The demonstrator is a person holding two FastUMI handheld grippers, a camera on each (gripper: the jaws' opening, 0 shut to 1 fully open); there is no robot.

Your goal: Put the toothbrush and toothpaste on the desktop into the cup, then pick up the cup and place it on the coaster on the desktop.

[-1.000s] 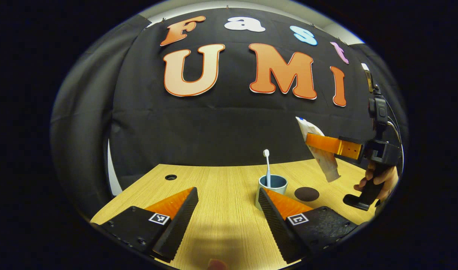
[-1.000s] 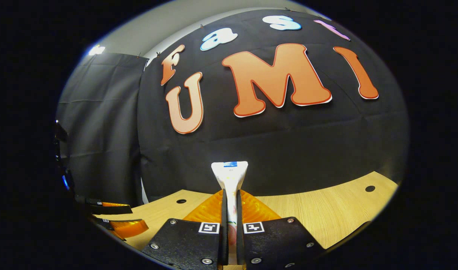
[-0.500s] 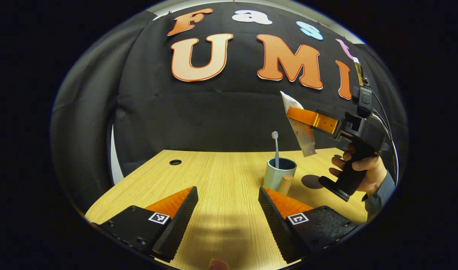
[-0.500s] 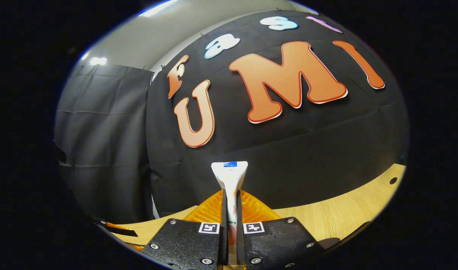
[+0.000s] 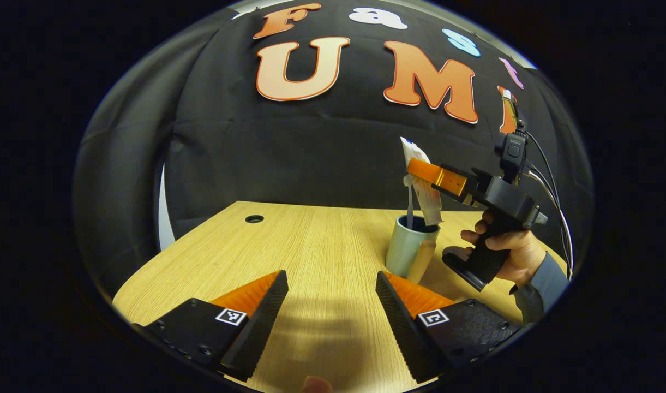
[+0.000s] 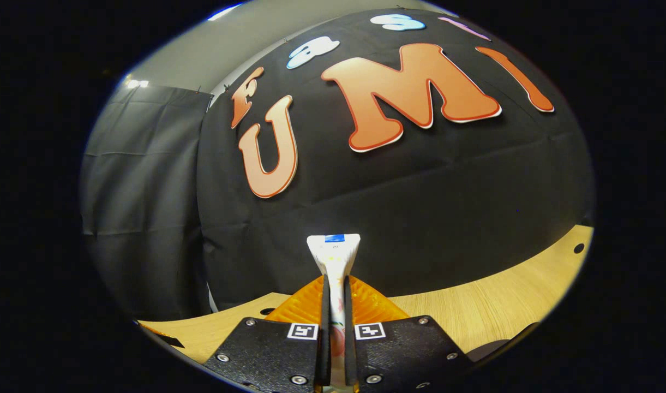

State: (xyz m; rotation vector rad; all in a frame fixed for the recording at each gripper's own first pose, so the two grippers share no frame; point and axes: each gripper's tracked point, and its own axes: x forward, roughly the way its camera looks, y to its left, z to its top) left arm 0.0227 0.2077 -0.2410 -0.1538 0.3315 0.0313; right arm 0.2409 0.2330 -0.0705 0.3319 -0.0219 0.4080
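Toothpaste [image 5: 423,185]: near-upright, crimped end up, lower end at cup [image 5: 409,252] mouth.
Right hand-held gripper [image 6: 333,327]: pinching the toothpaste.
Left hand-held gripper [image 5: 331,305]: spread, above worktop [image 5: 311,256].
Toothbrush [image 5: 409,201]: upright in cup.

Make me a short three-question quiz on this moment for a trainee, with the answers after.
1. True or false: the right gripper grips the toothpaste tube.
2. What stands in the cup already? A) a toothbrush B) a spoon C) a comb
3. Fill in: the left gripper is ____.

Key: 1 true. 2 A, the toothbrush. 3 open, its fingers spread wide above the desktop.
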